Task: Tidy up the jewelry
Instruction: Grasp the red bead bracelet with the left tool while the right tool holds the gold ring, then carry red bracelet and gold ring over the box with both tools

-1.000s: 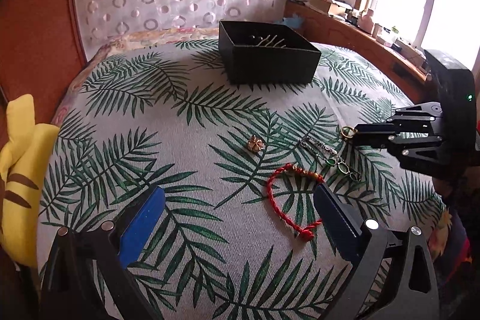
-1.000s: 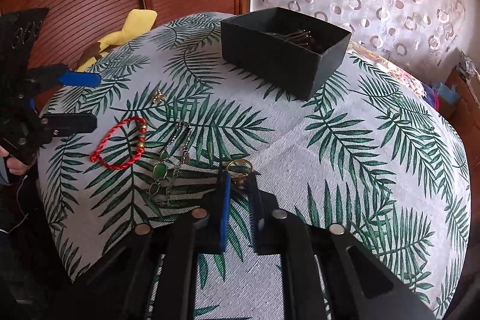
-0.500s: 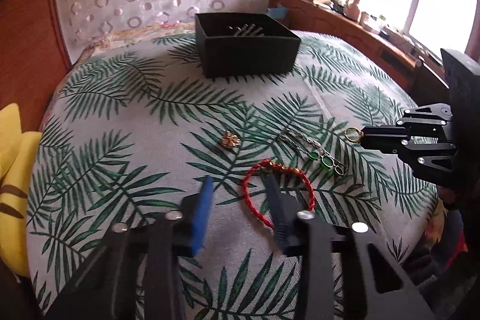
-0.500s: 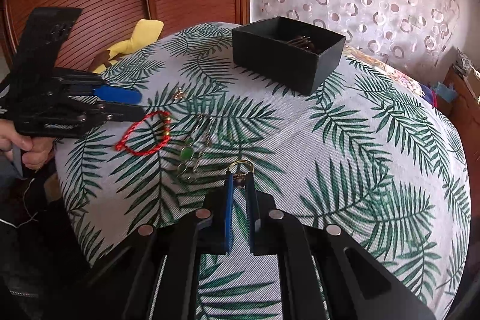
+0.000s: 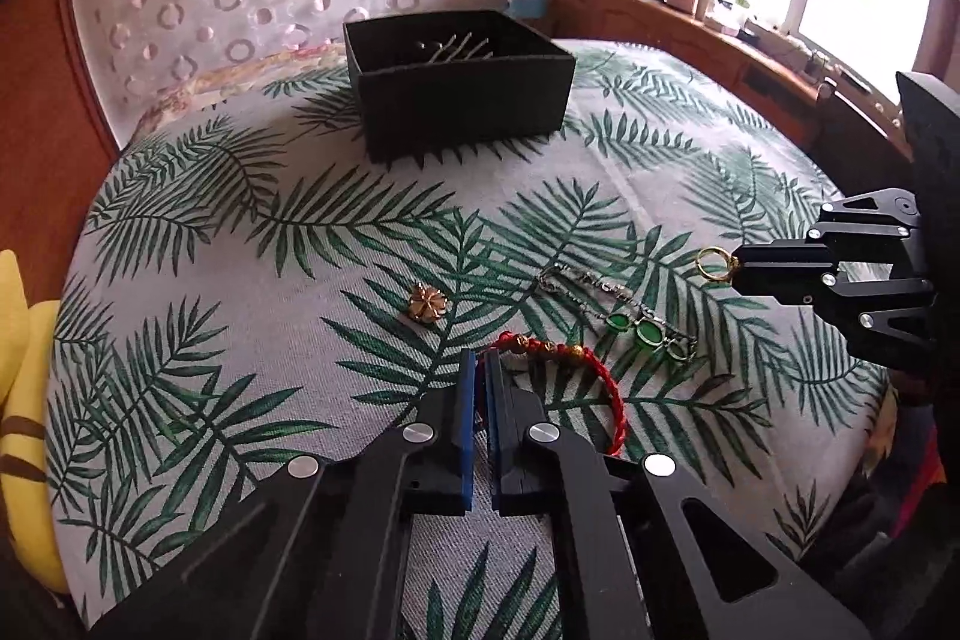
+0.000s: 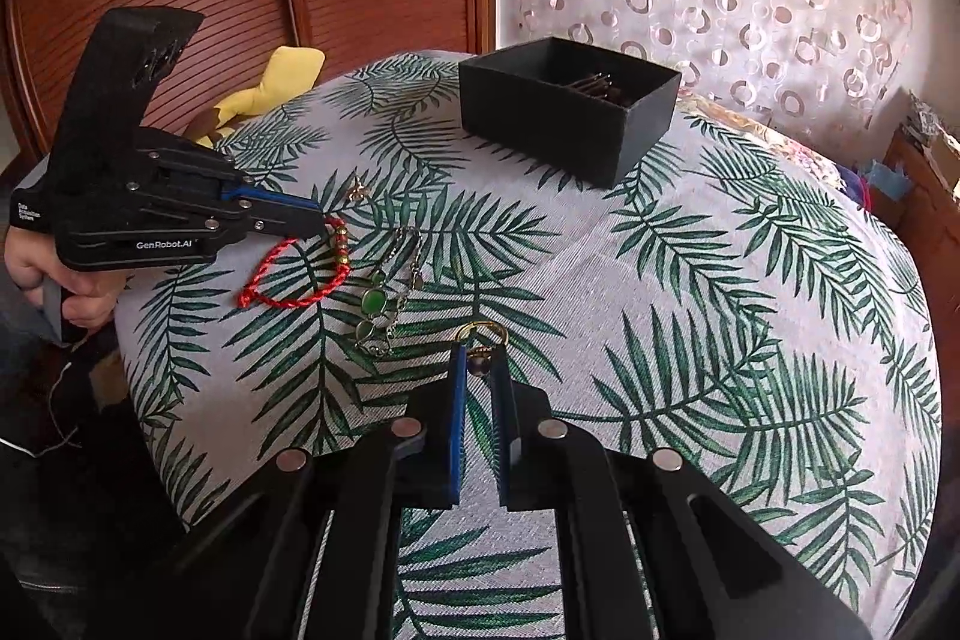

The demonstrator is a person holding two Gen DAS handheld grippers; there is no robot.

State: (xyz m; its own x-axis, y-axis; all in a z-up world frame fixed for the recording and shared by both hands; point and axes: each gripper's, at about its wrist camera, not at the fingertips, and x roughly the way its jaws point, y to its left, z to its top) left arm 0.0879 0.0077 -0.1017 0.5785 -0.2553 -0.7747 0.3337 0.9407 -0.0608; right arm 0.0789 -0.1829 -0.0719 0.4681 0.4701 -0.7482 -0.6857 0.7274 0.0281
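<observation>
I see the black box (image 5: 459, 85) at the far end of the leaf-print cloth (image 5: 240, 280). My left gripper (image 5: 480, 370) looks clamped on the red bracelet (image 5: 600, 376), though the pinch is hidden. My right gripper (image 6: 477, 364) pinches the gold ring (image 6: 480, 334).

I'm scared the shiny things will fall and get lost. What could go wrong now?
The right gripper pinches the gold ring only at its tips, so the ring might slip out on the way to the black box.

The left gripper is shut on one spot of the red bracelet. The rest may dangle and might snag the green-stone chain beside it.
</observation>
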